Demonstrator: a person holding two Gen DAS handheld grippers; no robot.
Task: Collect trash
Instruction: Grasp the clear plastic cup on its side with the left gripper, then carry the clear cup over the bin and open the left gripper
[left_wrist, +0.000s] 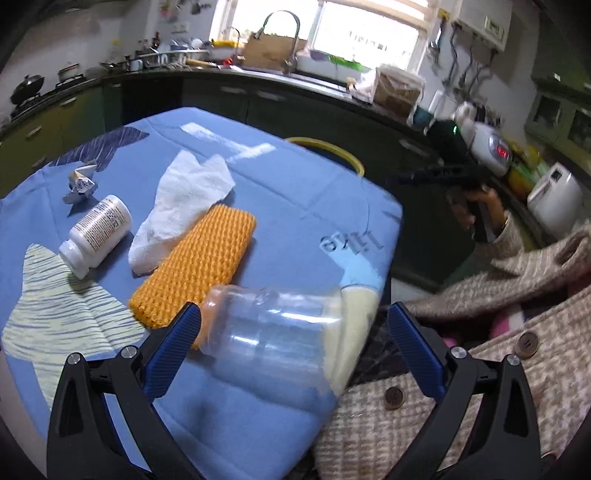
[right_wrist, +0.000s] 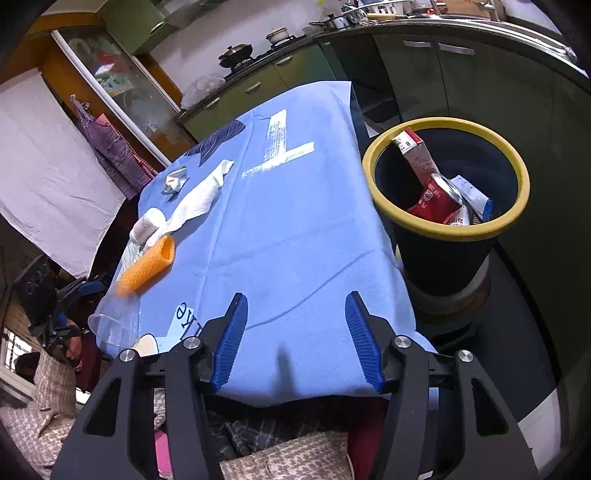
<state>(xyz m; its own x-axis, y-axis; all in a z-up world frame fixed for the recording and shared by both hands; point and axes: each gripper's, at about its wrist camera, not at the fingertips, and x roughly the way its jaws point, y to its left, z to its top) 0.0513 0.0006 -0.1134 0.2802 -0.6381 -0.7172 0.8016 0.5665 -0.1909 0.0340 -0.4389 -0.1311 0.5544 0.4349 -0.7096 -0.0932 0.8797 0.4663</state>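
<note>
Blue tablecloth over the table, green kitchen cabinets behind, wok on the stove, faucet below the window

Left tongs: tilted downward, jaws spread wide, pads clear of anything.
Right tongs: tilted downward, jaws apart, nothing between them.
</note>
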